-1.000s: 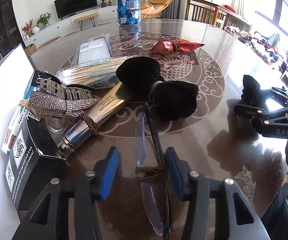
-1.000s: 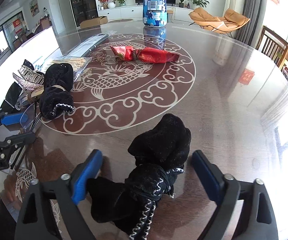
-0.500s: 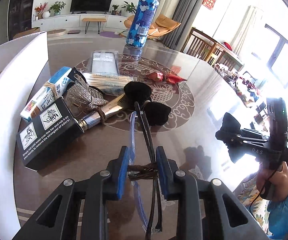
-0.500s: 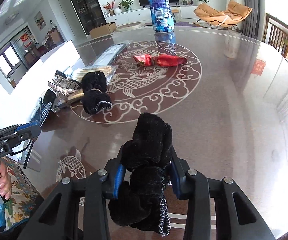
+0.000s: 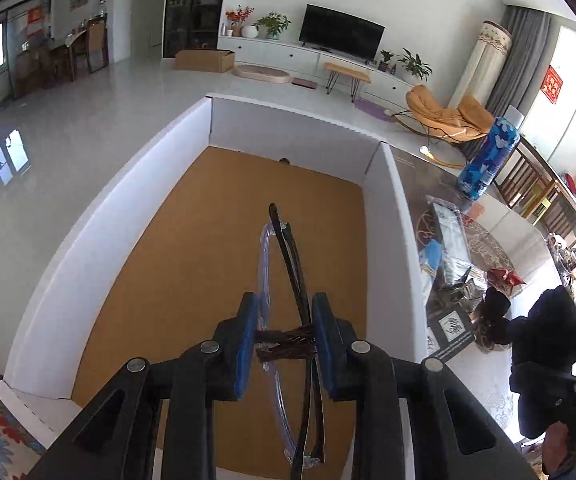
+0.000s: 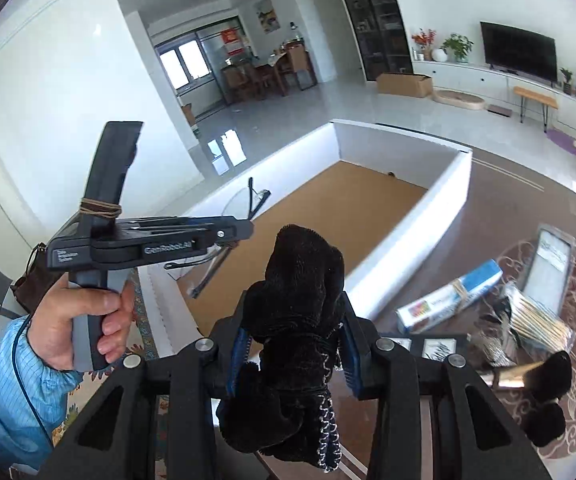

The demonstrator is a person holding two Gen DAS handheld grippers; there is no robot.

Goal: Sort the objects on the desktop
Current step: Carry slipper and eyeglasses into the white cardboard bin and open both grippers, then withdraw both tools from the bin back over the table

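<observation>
My left gripper (image 5: 285, 340) is shut on a pair of folded glasses (image 5: 284, 264) bound with a brown band, held above the brown floor of a big white-walled box (image 5: 388, 208). In the right wrist view the left gripper (image 6: 240, 228) hangs over the near end of the box (image 6: 408, 248). My right gripper (image 6: 294, 354) is shut on a black fuzzy glove (image 6: 300, 280), raised beside the box's near corner. The right gripper with the glove (image 5: 548, 320) also shows at the right of the left wrist view.
On the brown patterned table (image 6: 488, 200) right of the box lie a blue-and-white carton (image 6: 448, 298), a black box (image 6: 424, 346), a sleeve of sticks (image 6: 536, 320), a brush with a black glove (image 6: 544, 376), a clear packet (image 6: 548, 264), a red wrapper (image 5: 504, 278) and a blue bottle (image 5: 488, 160).
Both grippers have lifted off the table and swung left to the white box. The left one now holds the glasses over its floor; the right carries the glove next to it.
</observation>
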